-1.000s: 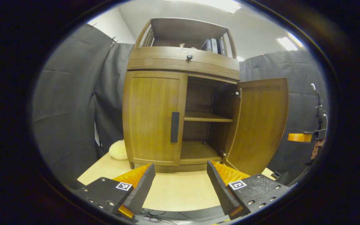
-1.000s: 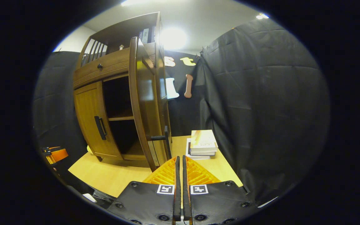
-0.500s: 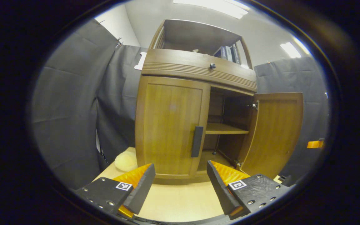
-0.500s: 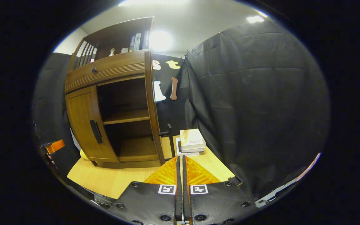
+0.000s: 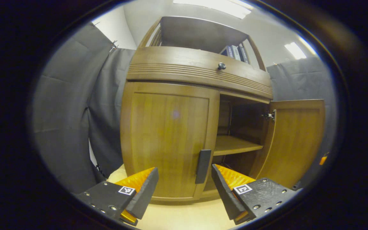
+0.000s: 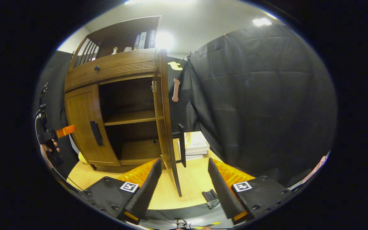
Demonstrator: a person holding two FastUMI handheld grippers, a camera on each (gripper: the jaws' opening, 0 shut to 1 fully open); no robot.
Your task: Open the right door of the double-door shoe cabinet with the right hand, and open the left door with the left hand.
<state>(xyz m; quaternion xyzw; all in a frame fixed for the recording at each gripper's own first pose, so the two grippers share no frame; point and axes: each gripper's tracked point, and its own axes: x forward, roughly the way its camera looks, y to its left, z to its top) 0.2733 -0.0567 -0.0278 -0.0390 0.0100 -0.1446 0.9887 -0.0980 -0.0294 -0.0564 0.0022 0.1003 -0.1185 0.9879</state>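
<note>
The wooden shoe cabinet [image 5: 200,68] looms close in the left gripper view. Its left door [image 5: 168,137] is closed, with a dark vertical handle [image 5: 203,166] near its right edge. My left gripper [image 5: 184,187] is open, and the handle stands just beyond its fingertips, slightly right of the middle. The right door [image 5: 294,140] is swung wide open. In the right gripper view that right door [image 6: 166,127] is seen edge-on, its handle [image 6: 181,145] a little ahead of my open right gripper [image 6: 184,187], which touches nothing. The left gripper [image 6: 64,130] appears at far left, before the closed left door [image 6: 85,124].
The cabinet stands on a light wooden table [image 6: 190,188]. A stack of books [image 6: 195,145] lies to the right of the open door. Inside the cabinet a shelf [image 6: 129,117] is bare. A drawer with a round knob [image 5: 221,66] sits above the doors. Black cloth walls surround the table.
My left gripper has moved in close to the left door's handle. My right gripper, shut before, has opened. The right door stays swung open.
</note>
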